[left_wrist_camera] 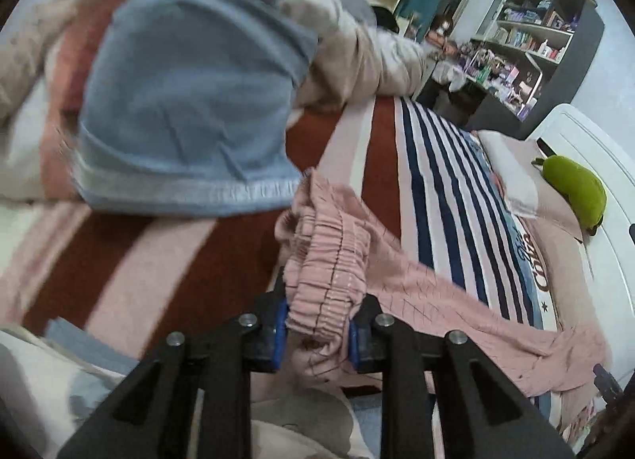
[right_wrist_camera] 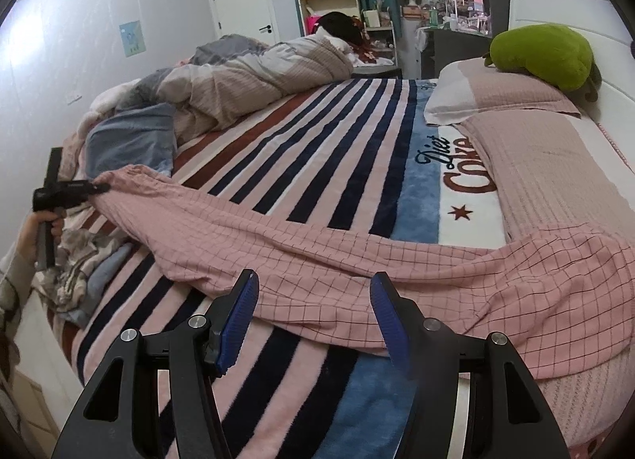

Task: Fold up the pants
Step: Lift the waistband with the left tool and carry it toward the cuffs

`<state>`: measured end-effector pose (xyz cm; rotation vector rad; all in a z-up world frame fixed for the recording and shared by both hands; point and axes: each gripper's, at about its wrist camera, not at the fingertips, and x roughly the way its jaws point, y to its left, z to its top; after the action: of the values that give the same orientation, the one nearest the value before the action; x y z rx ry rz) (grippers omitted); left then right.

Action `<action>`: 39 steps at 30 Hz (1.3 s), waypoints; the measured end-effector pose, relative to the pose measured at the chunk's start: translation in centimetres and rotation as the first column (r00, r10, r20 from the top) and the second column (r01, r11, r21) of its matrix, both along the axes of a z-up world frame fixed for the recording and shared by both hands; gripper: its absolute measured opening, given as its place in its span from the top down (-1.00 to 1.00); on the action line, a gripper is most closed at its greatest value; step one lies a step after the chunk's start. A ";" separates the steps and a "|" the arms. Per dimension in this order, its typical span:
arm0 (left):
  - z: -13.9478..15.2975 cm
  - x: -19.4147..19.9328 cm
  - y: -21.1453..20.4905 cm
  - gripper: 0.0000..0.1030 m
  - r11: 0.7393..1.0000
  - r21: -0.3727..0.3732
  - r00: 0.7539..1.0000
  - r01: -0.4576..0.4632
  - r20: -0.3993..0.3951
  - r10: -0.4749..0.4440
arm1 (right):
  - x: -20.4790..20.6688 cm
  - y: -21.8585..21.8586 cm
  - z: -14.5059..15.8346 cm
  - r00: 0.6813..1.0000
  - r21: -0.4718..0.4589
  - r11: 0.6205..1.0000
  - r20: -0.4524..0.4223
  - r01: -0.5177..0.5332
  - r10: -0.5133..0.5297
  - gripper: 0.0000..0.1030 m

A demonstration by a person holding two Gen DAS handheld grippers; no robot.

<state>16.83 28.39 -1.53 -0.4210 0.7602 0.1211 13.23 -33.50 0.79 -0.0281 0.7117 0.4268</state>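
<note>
Pink checked pants (right_wrist_camera: 317,244) lie stretched across the striped blanket (right_wrist_camera: 317,149) on the bed, waist end at the left and legs running to the right. In the left wrist view my left gripper (left_wrist_camera: 317,338) is shut on the bunched elastic waistband (left_wrist_camera: 333,260), lifted a little off the blanket. The right wrist view also shows the left gripper (right_wrist_camera: 102,187), held by a hand (right_wrist_camera: 39,228), pinching that same end. My right gripper (right_wrist_camera: 313,288) is open above a pant leg near the bed's front edge, and its blue pads (right_wrist_camera: 238,320) touch no cloth.
A folded blue garment (right_wrist_camera: 131,141) and a rumpled duvet (right_wrist_camera: 258,70) lie at the far left of the bed. A pile of clothes (right_wrist_camera: 79,264) sits at the left edge. A pillow (right_wrist_camera: 496,97) and a green plush toy (right_wrist_camera: 543,50) rest by the headboard. Shelves (left_wrist_camera: 528,42) stand beyond the bed.
</note>
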 end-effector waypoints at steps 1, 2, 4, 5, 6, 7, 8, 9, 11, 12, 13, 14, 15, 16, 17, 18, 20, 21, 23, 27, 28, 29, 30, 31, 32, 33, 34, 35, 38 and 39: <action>0.7 -0.4 0.4 0.62 1.000 0.016 1.000 -0.011 0.007 0.011 | -0.1 -0.1 0.2 1.000 0.003 1.000 0.004 -0.002 0.002 -0.05; 1.3 -0.8 0.8 0.62 0.999 0.029 0.999 -0.029 0.016 0.029 | -0.3 -0.1 0.2 1.000 0.007 1.000 0.007 -0.004 0.004 -0.05; 2.5 -1.9 2.4 0.63 0.996 0.037 0.996 -0.081 0.028 0.080 | -0.5 -0.2 0.4 1.000 0.013 1.000 0.008 -0.010 0.010 -0.05; 2.8 -2.4 3.1 0.63 0.994 0.038 0.994 -0.103 0.038 0.102 | -0.7 -0.2 0.4 1.000 0.013 1.000 0.009 -0.015 0.015 -0.05; 3.3 -2.9 3.6 0.62 0.991 0.055 0.991 -0.125 0.044 0.123 | -0.7 -0.2 0.4 1.000 0.013 1.000 0.009 -0.017 0.017 -0.05; 3.5 -3.1 3.8 0.62 0.990 0.069 0.992 -0.124 0.039 0.122 | -0.7 -0.2 0.4 1.000 0.014 1.000 0.008 -0.019 0.019 -0.05; 3.6 -3.1 3.9 0.62 0.991 0.070 0.993 -0.117 0.032 0.115 | -0.7 -0.3 0.4 1.000 0.019 1.000 0.007 -0.021 0.021 -0.05; 3.5 -3.1 3.6 0.62 0.993 0.063 0.995 -0.102 0.020 0.101 | -0.7 -0.4 0.4 1.000 0.024 0.999 0.006 -0.022 0.022 -0.05; 3.7 -3.0 2.2 0.62 0.992 0.095 0.997 -0.078 0.015 0.077 | -0.7 -0.5 0.4 1.000 0.032 0.999 0.007 -0.025 0.025 -0.05; 4.0 -2.6 1.0 0.62 0.993 0.105 0.998 -0.054 0.021 0.052 | -0.8 -0.6 0.3 1.000 0.037 0.999 0.009 -0.027 0.026 -0.05; 4.2 -2.3 0.0 0.62 0.994 0.105 0.999 -0.034 0.027 0.031 | -0.8 -0.7 0.3 1.000 0.042 0.999 0.010 -0.028 0.027 -0.05; 4.6 -2.1 -1.2 0.62 0.995 0.104 0.999 -0.009 0.035 0.006 | -0.8 -0.9 0.1 0.999 0.049 0.998 0.010 -0.031 0.030 -0.05; 5.0 -1.6 -3.1 0.62 0.993 0.114 0.998 0.033 0.047 -0.038 | -0.9 -1.0 0.1 0.999 0.053 0.998 0.009 -0.031 0.030 -0.05; 5.3 -1.5 -4.6 0.62 0.990 0.125 0.996 0.066 0.056 -0.074 | -0.8 -1.2 0.0 1.000 0.056 0.998 0.009 -0.030 0.030 -0.05; 5.7 -1.1 -6.4 0.63 0.986 0.132 0.992 0.103 0.065 -0.112 | -0.9 -1.6 -0.2 1.000 0.061 0.998 0.009 -0.028 0.028 -0.05; 6.0 -0.6 -8.6 0.63 0.980 0.132 0.984 0.150 0.075 -0.161 | -1.0 -1.8 -0.2 1.000 0.065 0.997 0.009 -0.027 0.026 -0.05; 6.1 0.3 -12.8 0.63 0.961 0.133 0.964 0.241 0.086 -0.253 | -0.9 -2.5 -0.4 1.000 0.080 0.997 0.009 -0.018 0.017 -0.05; 6.0 0.8 -15.5 0.63 0.946 0.132 0.947 0.295 0.093 -0.308 | -1.0 -2.8 -0.4 1.000 0.087 0.996 0.009 -0.015 0.014 -0.05; 5.6 1.7 -19.3 0.63 0.922 0.114 0.919 0.369 0.100 -0.381 | -1.2 -3.7 -0.5 1.000 0.102 0.995 0.009 -0.008 0.007 -0.05; 3.5 3.2 -27.2 0.63 0.862 0.087 0.857 0.500 0.092 -0.507 | -1.8 -5.3 -0.8 1.000 0.126 0.992 0.010 0.006 -0.007 -0.05; 2.9 3.5 -29.0 0.63 0.847 0.085 0.843 0.525 0.087 -0.531 | -1.9 -5.7 -0.9 1.000 0.131 0.991 0.009 0.010 -0.011 -0.05; 2.3 3.6 -30.3 0.63 0.833 0.088 0.829 0.547 0.079 -0.553 | -2.1 -6.3 -1.1 1.000 0.136 0.991 0.006 0.016 -0.017 -0.05; 1.6 3.6 -31.9 0.63 0.819 0.090 0.817 0.566 0.069 -0.573 | -2.2 -6.7 -1.2 1.000 0.142 0.990 0.006 0.021 -0.022 -0.05; 1.0 3.6 -32.9 0.63 0.809 0.098 0.809 0.579 0.055 -0.586 | -2.4 -7.1 -1.4 1.000 0.152 0.988 0.008 0.026 -0.027 -0.07; 0.4 3.5 -33.8 0.63 0.800 0.110 0.801 0.590 0.039 -0.597 | -2.6 -7.5 -1.6 0.999 0.164 0.986 0.010 0.029 -0.031 -0.08; -0.3 3.3 -34.6 0.62 0.792 0.124 0.796 0.598 0.021 -0.605 | -2.8 -7.8 -2.0 0.999 0.178 0.983 0.014 0.032 -0.035 -0.09; -1.1 3.1 -35.2 0.62 0.785 0.130 0.792 0.606 0.000 -0.611 | -3.0 -8.0 -2.4 0.999 0.187 0.982 0.019 0.035 -0.039 -0.12; -1.7 3.0 -35.6 0.62 0.780 0.128 0.787 0.613 -0.013 -0.617 | -3.1 -8.0 -2.7 0.999 0.187 0.982 0.022 0.036 -0.041 -0.15; -3.4 3.1 -36.4 0.59 0.766 0.101 0.772 0.635 -0.058 -0.633 | -3.6 -7.6 -3.8 0.997 0.161 0.986 0.055 0.045 -0.055 -0.21; -3.9 3.2 -36.7 0.58 0.762 0.086 0.767 0.642 -0.074 -0.637 | -3.8 -7.5 -4.2 0.996 0.155 0.986 0.065 0.054 -0.065 -0.21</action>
<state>19.99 -8.28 -5.46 -0.0341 0.8985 -0.4798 9.39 -40.98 -3.43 0.1222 0.6083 0.4201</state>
